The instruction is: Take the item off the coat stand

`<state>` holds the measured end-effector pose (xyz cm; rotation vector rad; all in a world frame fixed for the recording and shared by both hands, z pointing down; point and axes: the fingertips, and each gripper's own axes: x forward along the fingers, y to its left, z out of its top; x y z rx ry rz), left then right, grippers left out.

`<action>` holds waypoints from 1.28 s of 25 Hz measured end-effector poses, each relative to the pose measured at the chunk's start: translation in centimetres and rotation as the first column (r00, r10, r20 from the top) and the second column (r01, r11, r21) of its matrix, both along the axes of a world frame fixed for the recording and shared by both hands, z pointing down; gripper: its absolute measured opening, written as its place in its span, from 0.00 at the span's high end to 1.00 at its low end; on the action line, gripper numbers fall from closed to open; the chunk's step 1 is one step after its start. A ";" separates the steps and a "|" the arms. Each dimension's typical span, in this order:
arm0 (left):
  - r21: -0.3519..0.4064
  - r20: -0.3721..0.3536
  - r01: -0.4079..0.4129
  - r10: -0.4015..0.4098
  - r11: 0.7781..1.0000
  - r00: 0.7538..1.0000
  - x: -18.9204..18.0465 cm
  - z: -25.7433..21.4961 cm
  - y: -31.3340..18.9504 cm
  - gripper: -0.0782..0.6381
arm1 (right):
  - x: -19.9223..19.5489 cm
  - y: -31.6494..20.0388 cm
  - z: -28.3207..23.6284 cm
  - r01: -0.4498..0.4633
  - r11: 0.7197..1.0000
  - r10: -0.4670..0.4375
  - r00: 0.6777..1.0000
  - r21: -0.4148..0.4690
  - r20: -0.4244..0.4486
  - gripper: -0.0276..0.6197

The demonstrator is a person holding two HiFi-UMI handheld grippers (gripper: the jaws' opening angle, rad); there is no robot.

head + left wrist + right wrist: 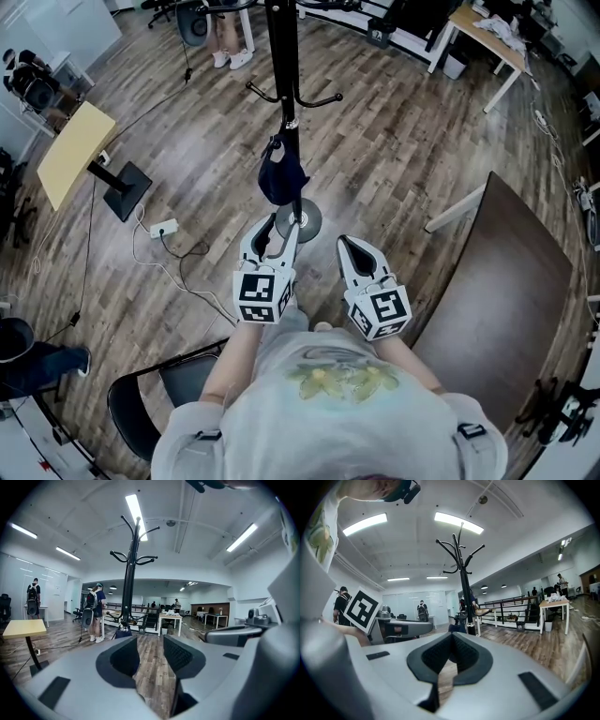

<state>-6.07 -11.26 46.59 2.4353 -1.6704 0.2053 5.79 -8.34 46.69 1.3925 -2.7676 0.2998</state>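
With the left gripper (278, 230) spread and empty just short of the dark blue cap (281, 178), which hangs against the coat stand (281, 56) pole, and the right gripper (352, 244) pressed together on nothing, the approach appears under way; next, likely advance the left jaws around the cap, then close.

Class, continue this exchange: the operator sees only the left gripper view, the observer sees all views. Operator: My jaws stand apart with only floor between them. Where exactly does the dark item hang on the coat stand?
Observer: The head view shows the dark blue item hanging low on the coat stand, just ahead of the left gripper.
Operator: And my other gripper?
Observer: The right gripper is shut on nothing, its pads meeting.
Operator: Anything beside me?
Observer: A dark brown table stands at the person's right.
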 end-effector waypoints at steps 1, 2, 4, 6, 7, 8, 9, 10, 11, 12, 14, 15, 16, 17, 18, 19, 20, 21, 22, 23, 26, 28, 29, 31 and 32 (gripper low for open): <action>0.004 0.001 0.002 -0.002 1.000 1.000 -0.2 -0.1 -0.3 0.64 | -0.1 -0.2 -0.1 -0.002 1.000 0.002 1.000 0.001 0.000 0.95; 0.007 0.002 0.005 -0.005 1.000 1.000 -0.3 -0.2 -0.7 0.64 | -0.3 -0.4 -0.2 -0.003 1.000 0.003 1.000 0.002 0.000 0.95; 0.010 0.001 0.011 -0.011 1.000 1.000 -0.7 -0.3 -1.3 0.62 | -0.6 -0.7 -0.2 -0.004 1.000 0.004 1.000 0.000 -0.002 0.95; 0.008 0.002 0.016 -0.016 1.000 1.000 -0.9 -0.2 -1.8 0.61 | -0.7 -1.1 -0.1 -0.005 1.000 0.005 1.000 -0.001 -0.003 0.95; 0.007 0.002 0.016 -0.016 1.000 1.000 -0.9 -0.1 -2.1 0.60 | -0.7 -1.3 0.0 -0.006 1.000 0.006 1.000 -0.001 -0.005 0.95; 0.004 0.003 0.017 -0.017 1.000 1.000 -1.0 0.0 -2.4 0.60 | -0.7 -1.6 0.1 -0.008 1.000 0.008 1.000 -0.001 -0.007 0.95; 0.002 0.004 0.017 -0.017 1.000 1.000 -1.0 0.1 -2.6 0.60 | -0.7 -1.8 0.1 -0.010 1.000 0.010 1.000 0.000 -0.011 0.95; 0.000 0.005 0.018 -0.018 1.000 1.000 -1.1 0.2 -2.9 0.59 | -0.7 -2.0 0.2 -0.010 1.000 0.010 1.000 0.000 -0.013 0.95; -0.001 0.005 0.019 -0.019 1.000 1.000 -1.2 0.2 -3.2 0.59 | -0.8 -2.2 0.2 -0.010 1.000 0.010 1.000 0.000 -0.016 0.95; -0.003 0.005 0.021 -0.021 1.000 1.000 -1.4 0.2 -3.4 0.58 | -0.8 -2.5 0.2 -0.010 1.000 0.010 1.000 0.000 -0.018 0.95; -0.012 0.003 0.024 -0.024 1.000 1.000 -1.7 0.4 -4.1 0.57 | -1.1 -3.0 0.2 -0.009 1.000 0.009 1.000 -0.002 -0.023 0.95; -0.017 0.002 0.025 -0.025 1.000 1.000 -1.8 0.5 -4.4 0.56 | -1.2 -3.2 0.2 -0.008 1.000 0.008 1.000 -0.004 -0.025 0.95; -0.021 0.001 0.026 -0.026 0.999 1.000 -1.9 0.7 -4.7 0.55 | -1.3 -3.5 0.3 -0.007 1.000 0.007 1.000 -0.005 -0.028 0.95; -0.025 0.002 0.025 -0.025 0.999 1.000 -2.0 0.8 -5.1 0.54 | -1.5 -3.8 0.3 -0.006 1.000 0.006 1.000 -0.007 -0.030 0.95; -0.028 0.005 0.025 -0.025 0.999 1.000 -2.1 0.9 -5.4 0.54 | -1.6 -4.0 0.4 -0.005 1.000 0.005 0.999 -0.008 -0.032 0.95; -0.032 0.007 0.026 -0.026 0.999 1.000 -2.1 0.9 -5.6 0.53 | -1.7 -4.2 0.4 -0.005 1.000 0.004 0.999 -0.009 -0.033 0.95; -0.034 0.009 0.028 -0.028 0.999 1.000 -2.2 1.0 -5.9 0.53 | -1.8 -4.4 0.4 -0.004 1.000 0.004 0.999 -0.010 -0.034 0.95; -0.034 0.011 0.032 -0.032 0.999 0.999 -2.3 1.0 -6.2 0.52 | -1.9 -4.5 0.5 -0.004 1.000 0.003 0.999 -0.012 -0.034 0.95; -0.034 0.013 0.039 -0.038 0.999 0.999 -2.5 1.0 -6.4 0.52 | -1.9 -4.7 0.6 -0.003 1.000 0.003 0.999 -0.013 -0.034 0.95; -0.033 0.016 0.045 -0.044 0.998 0.999 -2.6 1.1 -6.7 0.51 | -2.0 -4.8 0.7 -0.004 1.000 0.003 0.999 -0.015 -0.035 0.95; -0.036 0.025 0.054 -0.053 0.998 0.998 -2.8 1.6 -7.4 0.50 | -2.1 -5.2 1.2 -0.004 1.000 0.004 0.999 -0.020 -0.034 0.95; -0.041 0.029 0.058 -0.057 0.998 0.998 -3.0 1.9 -7.9 0.50 | -2.3 -5.4 1.3 -0.005 1.000 0.004 0.999 -0.024 -0.034 0.95; -0.043 0.031 0.060 -0.058 0.997 0.998 -3.1 2.0 -8.1 0.49 | -2.3 -5.5 1.3 -0.006 1.000 0.005 0.999 -0.025 -0.034 0.95; -0.050 0.033 0.061 -0.059 0.997 0.998 -3.2 2.2 -8.6 0.49 | -2.4 -5.7 1.3 -0.008 1.000 0.007 0.999 -0.026 -0.034 0.95; -0.054 0.034 0.060 -0.058 0.997 0.998 -3.2 2.4 -8.8 0.49 | -2.4 -5.8 1.3 -0.009 1.000 0.008 0.999 -0.027 -0.035 0.95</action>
